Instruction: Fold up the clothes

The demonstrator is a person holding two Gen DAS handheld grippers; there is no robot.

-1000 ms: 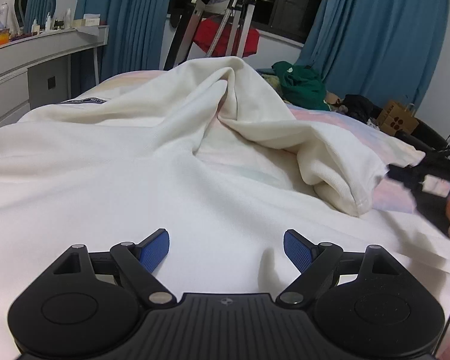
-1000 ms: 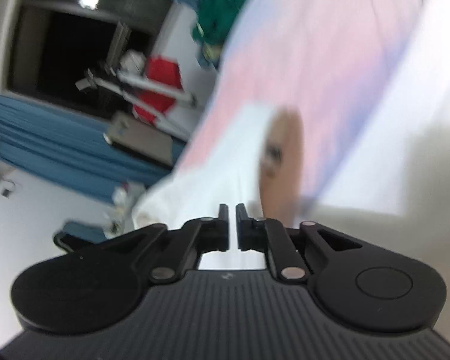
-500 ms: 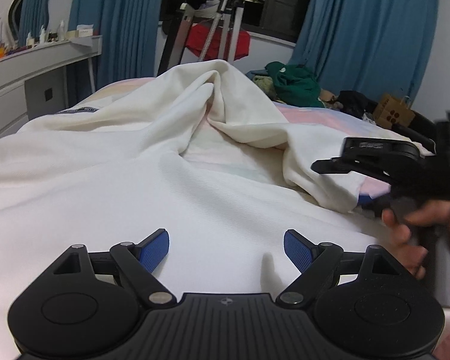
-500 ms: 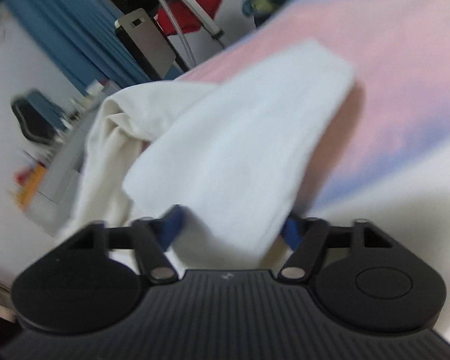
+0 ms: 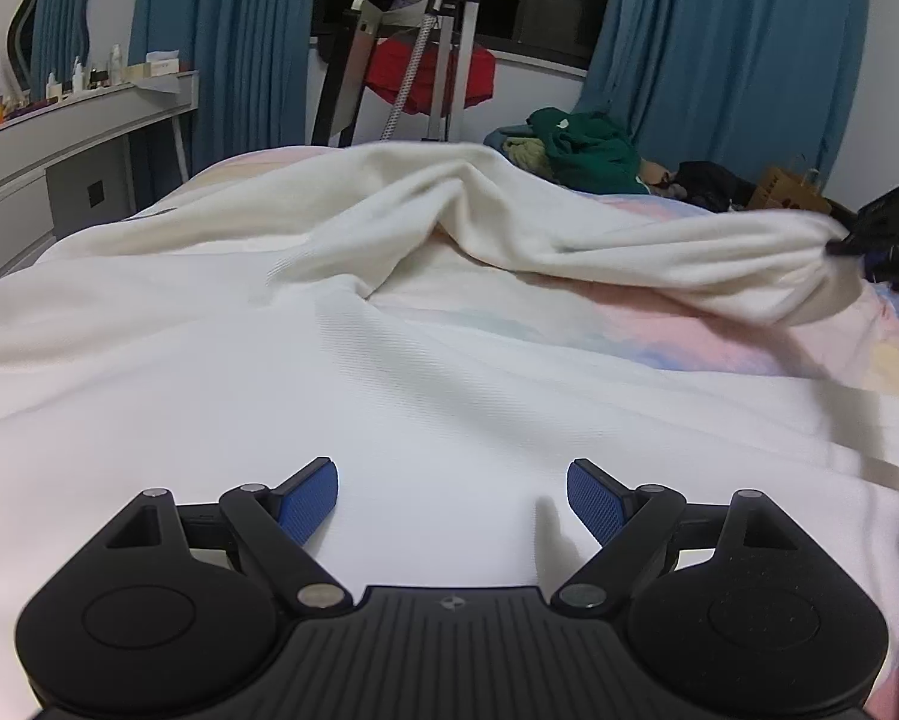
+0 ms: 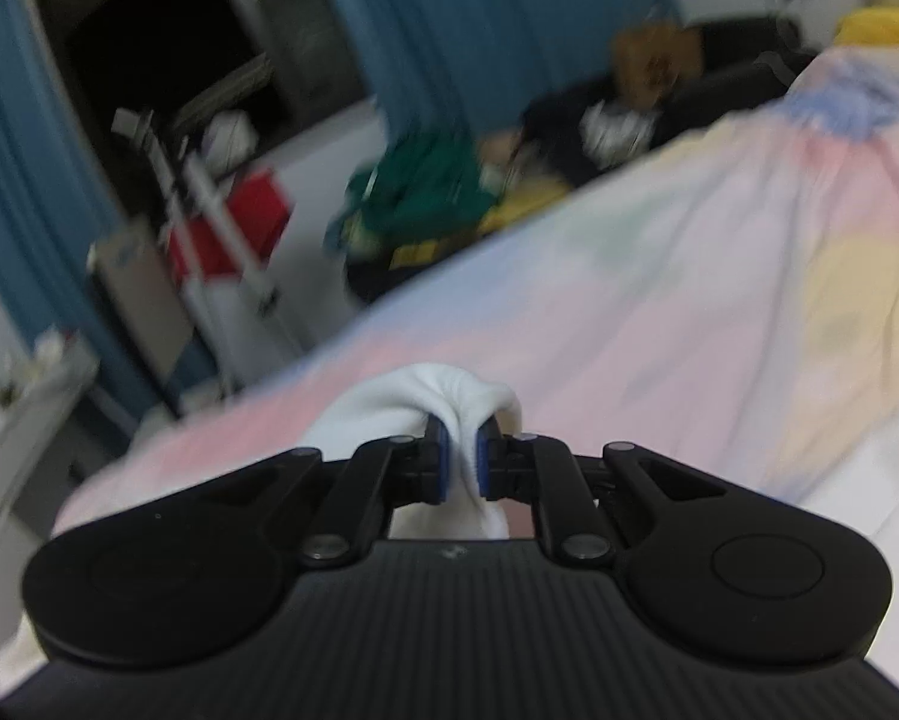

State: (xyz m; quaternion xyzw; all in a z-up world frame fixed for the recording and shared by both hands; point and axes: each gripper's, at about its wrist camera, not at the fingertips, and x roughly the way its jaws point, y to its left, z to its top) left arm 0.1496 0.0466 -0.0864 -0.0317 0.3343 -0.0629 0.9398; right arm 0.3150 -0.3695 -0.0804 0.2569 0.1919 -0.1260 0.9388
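Since a second ago, the white garment (image 5: 449,312) sleeve's been pulled out sideways, pinched by the closing right gripper (image 6: 461,462); left gripper (image 5: 452,498) is spread, nothing held.

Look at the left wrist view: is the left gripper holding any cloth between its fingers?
No: the left gripper stands wide open above the white garment.

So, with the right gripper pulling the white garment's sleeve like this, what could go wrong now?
1. The right gripper, its jaws closing, pinches only a small bunch of the sleeve; it may slip out.
2. The left gripper is open above the white garment, so nothing pins the body and it may drag across the bed sheet.
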